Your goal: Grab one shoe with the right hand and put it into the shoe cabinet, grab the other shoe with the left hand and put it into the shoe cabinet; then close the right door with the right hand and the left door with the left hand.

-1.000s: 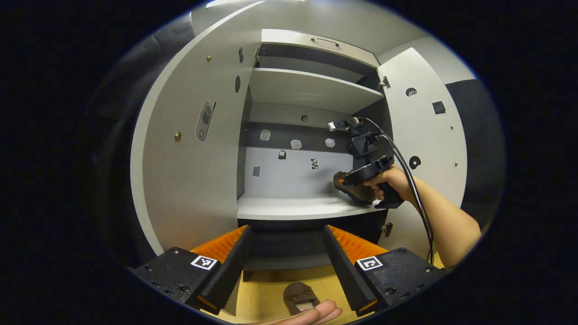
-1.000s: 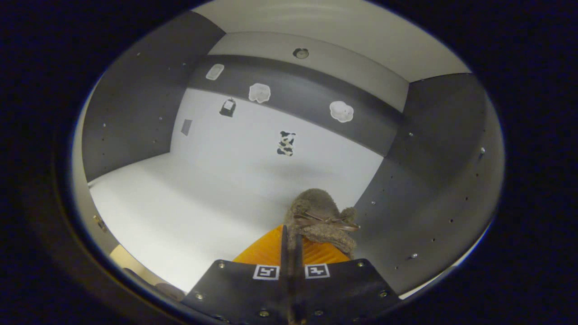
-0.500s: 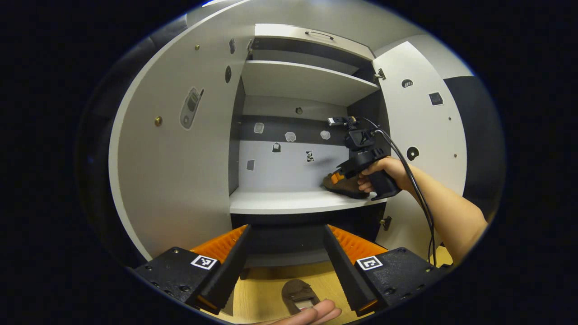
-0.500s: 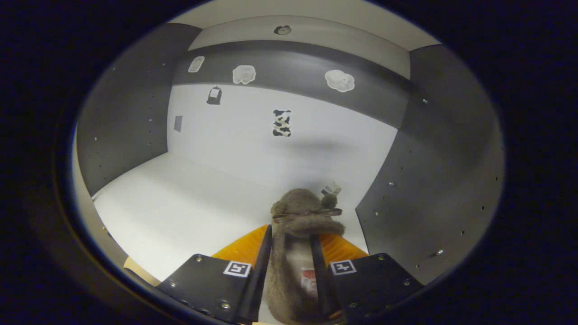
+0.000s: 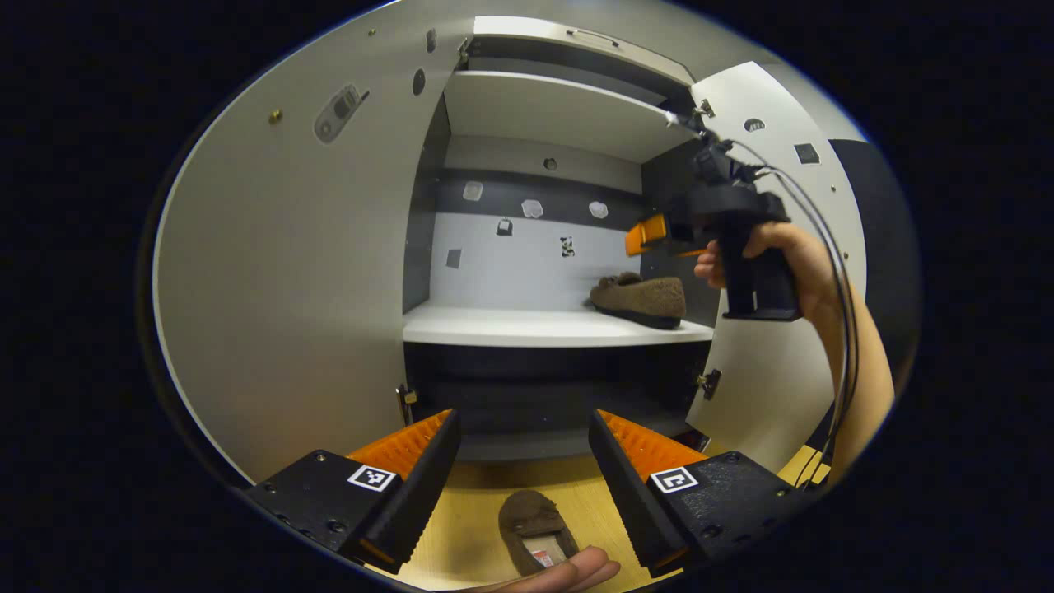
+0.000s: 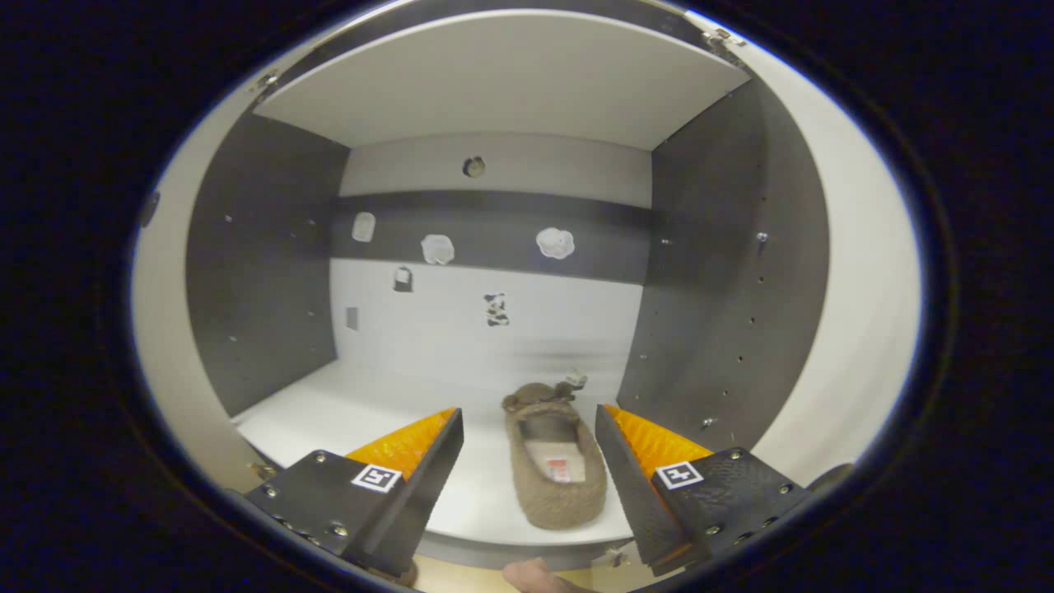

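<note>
Shelf (image 6: pixel 387 412) mostly bare; shoe (image 6: pixel 553 461) near right wall; right gripper (image 6: pixel 527 461) wide, left gripper (image 5: pixel 523 461) wide.

Shoe on shelf (image 6: pixel 554 461) — fuzzy brown, pale insole with a small red mark. Second shoe (image 5: pixel 533 534) — darker brown, on a light wood-toned floor (image 5: pixel 469 527). Shoe cabinet (image 6: pixel 494 99) — white shelves and doors, dark grey side walls; back panel white with a dark grey band, dotted with small stickers, one black-and-white patched.
</note>
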